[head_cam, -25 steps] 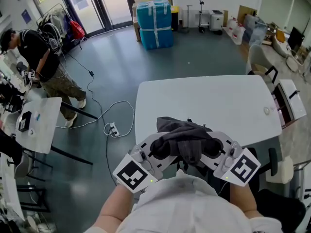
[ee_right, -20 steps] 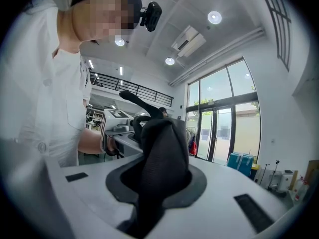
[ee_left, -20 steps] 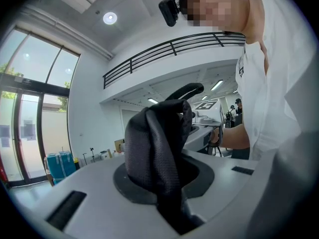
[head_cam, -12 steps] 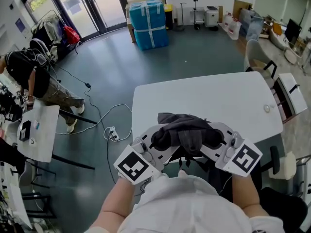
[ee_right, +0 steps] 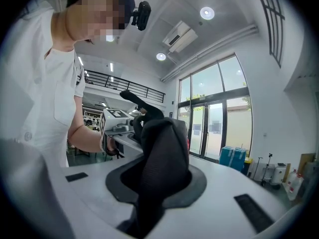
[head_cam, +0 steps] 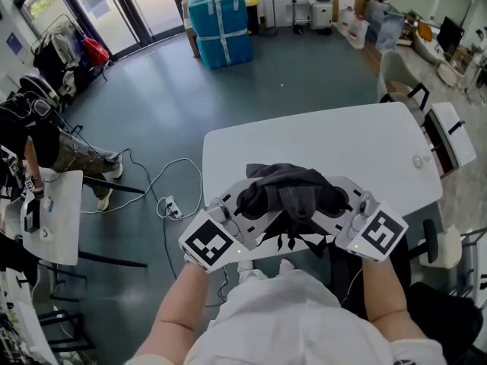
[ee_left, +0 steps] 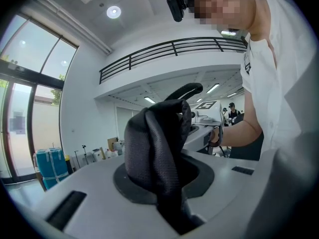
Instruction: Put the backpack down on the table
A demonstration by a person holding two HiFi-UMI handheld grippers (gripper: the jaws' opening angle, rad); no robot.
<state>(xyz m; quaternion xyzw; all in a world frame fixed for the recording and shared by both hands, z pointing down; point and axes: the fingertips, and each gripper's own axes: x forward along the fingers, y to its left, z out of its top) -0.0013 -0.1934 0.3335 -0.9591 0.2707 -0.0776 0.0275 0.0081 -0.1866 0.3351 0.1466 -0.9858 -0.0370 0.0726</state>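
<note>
The backpack (head_cam: pixel 290 192), a dark grey crumpled bundle, hangs between my two grippers above the near edge of the white table (head_cam: pixel 335 143). My left gripper (head_cam: pixel 255 207) is shut on its fabric from the left, and my right gripper (head_cam: pixel 329 204) is shut on it from the right. In the left gripper view a fold of black mesh fabric (ee_left: pixel 157 148) rises out of the left gripper (ee_left: pixel 172 193). The right gripper view shows the same kind of fold (ee_right: pixel 162 153) pinched in the right gripper (ee_right: pixel 149 193). The backpack's underside is hidden, so I cannot tell whether it touches the table.
A small round object (head_cam: pixel 417 160) lies near the table's right edge. A drawer unit (head_cam: pixel 449 135) and a chair (head_cam: pixel 435 253) stand to the right. Cables and a power strip (head_cam: pixel 169 204) lie on the floor at left, beside a person (head_cam: pixel 34 135) at a small table (head_cam: pixel 47 219).
Both grippers have carried the backpack forward, so it now sits farther over the table's near edge. The grip on the fabric is unchanged.
</note>
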